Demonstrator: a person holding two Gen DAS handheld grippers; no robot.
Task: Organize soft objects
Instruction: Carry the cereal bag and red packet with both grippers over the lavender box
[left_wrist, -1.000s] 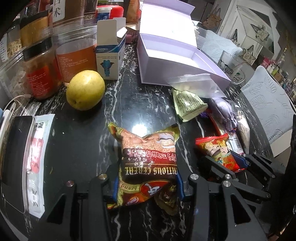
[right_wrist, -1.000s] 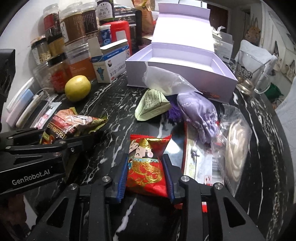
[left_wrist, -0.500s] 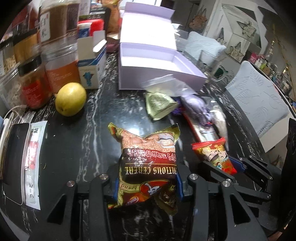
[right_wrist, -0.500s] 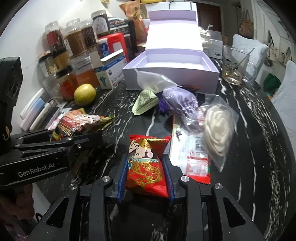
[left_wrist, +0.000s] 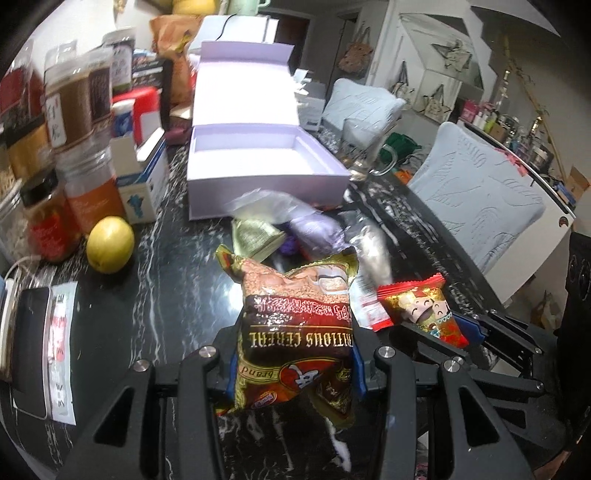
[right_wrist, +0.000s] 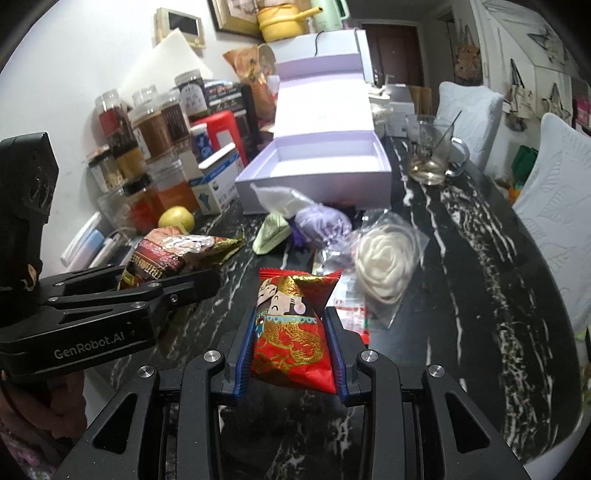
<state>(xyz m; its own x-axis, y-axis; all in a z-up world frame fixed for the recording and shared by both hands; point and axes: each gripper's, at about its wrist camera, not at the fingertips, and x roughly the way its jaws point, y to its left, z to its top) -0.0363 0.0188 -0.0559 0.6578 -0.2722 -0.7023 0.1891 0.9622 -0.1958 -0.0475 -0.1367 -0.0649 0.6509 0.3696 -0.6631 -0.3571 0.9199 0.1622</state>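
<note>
My left gripper (left_wrist: 293, 365) is shut on a brown and gold cereal packet (left_wrist: 295, 321), held above the black marble table (left_wrist: 155, 295). My right gripper (right_wrist: 291, 343) is shut on a red snack packet (right_wrist: 291, 325) with a cartoon figure, also lifted. Each gripper shows in the other's view: the red packet (left_wrist: 424, 314) at the right, the cereal packet (right_wrist: 177, 254) at the left. An open lilac box (right_wrist: 325, 162) stands behind a heap of soft things: a green pouch (right_wrist: 271, 232), a purple bundle (right_wrist: 325, 221), a bagged white coil (right_wrist: 384, 266).
Jars (left_wrist: 74, 122), a small white and blue carton (left_wrist: 144, 184) and a yellow fruit (left_wrist: 110, 249) line the left side. A phone (left_wrist: 27, 343) lies at the left edge. A glass mug (right_wrist: 432, 155) stands right of the box. White chairs (left_wrist: 476, 203) flank the table's right edge.
Both grippers have risen and drawn back with their packets; the box, jars and heap now look smaller and farther off. Neither grip has altered.
</note>
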